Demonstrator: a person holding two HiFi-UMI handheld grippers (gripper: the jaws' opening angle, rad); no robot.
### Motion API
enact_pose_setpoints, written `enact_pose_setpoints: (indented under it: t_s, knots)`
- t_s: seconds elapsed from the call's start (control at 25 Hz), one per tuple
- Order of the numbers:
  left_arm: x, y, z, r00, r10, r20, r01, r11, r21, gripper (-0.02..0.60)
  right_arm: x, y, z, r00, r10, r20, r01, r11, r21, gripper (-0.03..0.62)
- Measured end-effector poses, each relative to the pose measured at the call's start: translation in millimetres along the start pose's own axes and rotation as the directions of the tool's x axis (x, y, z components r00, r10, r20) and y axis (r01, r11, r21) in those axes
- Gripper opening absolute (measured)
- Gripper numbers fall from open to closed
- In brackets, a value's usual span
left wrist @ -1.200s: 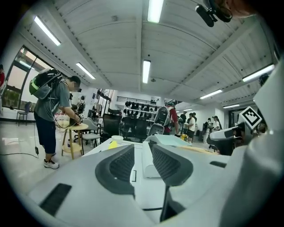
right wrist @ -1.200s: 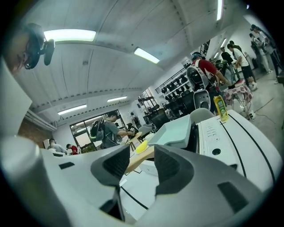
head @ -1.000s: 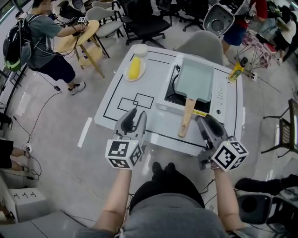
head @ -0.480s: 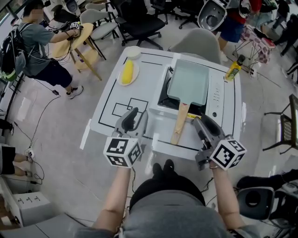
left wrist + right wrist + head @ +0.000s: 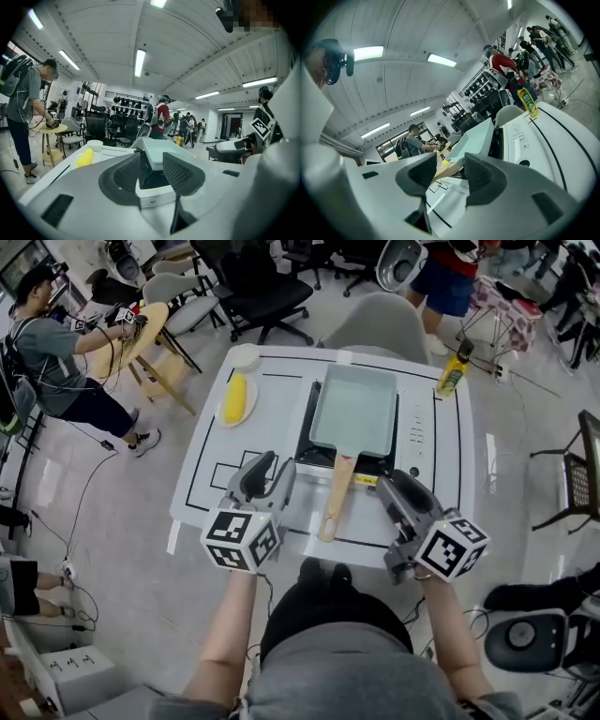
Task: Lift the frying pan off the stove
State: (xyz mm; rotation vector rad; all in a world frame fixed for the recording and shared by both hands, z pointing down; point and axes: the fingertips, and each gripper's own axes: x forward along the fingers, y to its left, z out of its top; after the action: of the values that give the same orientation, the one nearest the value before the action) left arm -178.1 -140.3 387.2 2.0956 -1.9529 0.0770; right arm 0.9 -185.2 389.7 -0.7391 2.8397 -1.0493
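A pale green rectangular frying pan point(image 5: 354, 409) sits on the black-and-white stove point(image 5: 309, 454), with its wooden handle point(image 5: 332, 504) pointing toward me over the table's near edge. My left gripper point(image 5: 266, 474) hovers left of the handle. Its jaws are opening with nothing between them. My right gripper point(image 5: 395, 487) is open and empty to the right of the handle. In the left gripper view the pan point(image 5: 159, 149) lies straight ahead beyond the left gripper point(image 5: 152, 168). The right gripper view shows the pan point(image 5: 477, 137) and handle point(image 5: 446, 170) ahead past the right gripper point(image 5: 451, 174).
On the white table point(image 5: 208, 451) a yellow corn cob on a plate point(image 5: 237, 397) and a white bowl point(image 5: 245, 355) sit at the far left. A yellow bottle point(image 5: 454, 366) stands at the far right corner. A grey chair point(image 5: 375, 322) is behind the table; people and office chairs stand around.
In the head view the table and pan have shifted left and nearer to me. Both grippers stay at the near edge, the left one now closer to the handle.
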Motion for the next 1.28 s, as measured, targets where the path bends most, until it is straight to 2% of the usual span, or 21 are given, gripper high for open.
enact_pose_setpoints:
  t_s: [0.16, 0.36, 0.48, 0.56, 0.64, 0.72, 0.88, 0.96, 1.04, 1.08, 1.2, 1.28]
  knots:
    - [18, -3, 4, 0.998, -0.070, -0.004, 0.070, 0.997, -0.009, 0.145, 0, -2, 6, 0.999, -0.037, 0.032, 0.037, 0.999, -0.001, 0.184]
    - [37, -9, 9, 0.985, -0.171, -0.024, 0.171, 0.985, -0.026, 0.150, -5, -6, 10, 0.989, -0.117, 0.088, 0.115, 0.993, 0.020, 0.185]
    - [45, -15, 7, 0.966, -0.252, -0.056, 0.248, 0.966, -0.065, 0.156, -6, -7, 13, 0.981, -0.161, 0.112, 0.159, 0.987, 0.026, 0.186]
    - [48, -22, 3, 0.941, -0.328, -0.079, 0.314, 0.938, -0.147, 0.161, -6, -7, 12, 0.974, -0.188, 0.124, 0.186, 0.982, 0.029, 0.186]
    - [48, -29, -4, 0.906, -0.412, -0.094, 0.373, 0.884, -0.281, 0.163, -7, -6, 11, 0.969, -0.208, 0.133, 0.206, 0.978, 0.031, 0.186]
    - [50, -35, -11, 0.866, -0.490, -0.098, 0.407, 0.805, -0.431, 0.171, -8, -5, 9, 0.964, -0.224, 0.140, 0.221, 0.975, 0.033, 0.186]
    - [53, -44, -24, 0.785, -0.614, -0.081, 0.403, 0.606, -0.685, 0.190, -10, -4, 6, 0.955, -0.252, 0.157, 0.248, 0.968, 0.045, 0.186]
    - [53, -48, -30, 0.749, -0.660, -0.064, 0.386, 0.512, -0.767, 0.193, -11, -3, 4, 0.950, -0.263, 0.166, 0.258, 0.965, 0.055, 0.186]
    - [54, -55, -33, 0.720, -0.693, -0.033, 0.377, 0.431, -0.820, 0.193, -13, -4, 2, 0.945, -0.275, 0.176, 0.267, 0.961, 0.064, 0.186]
    - [55, -58, -35, 0.709, -0.705, -0.024, 0.372, 0.402, -0.837, 0.193, -14, -4, 2, 0.943, -0.280, 0.180, 0.272, 0.960, 0.068, 0.186]
    - [58, -67, -44, 0.681, -0.732, -0.030, 0.334, 0.347, -0.876, 0.204, -15, -4, 1, 0.938, -0.291, 0.188, 0.281, 0.957, 0.075, 0.186]
    - [60, -73, -49, 0.660, -0.750, -0.027, 0.302, 0.299, -0.905, 0.212, -16, -3, 0, 0.936, -0.296, 0.192, 0.286, 0.955, 0.078, 0.186]
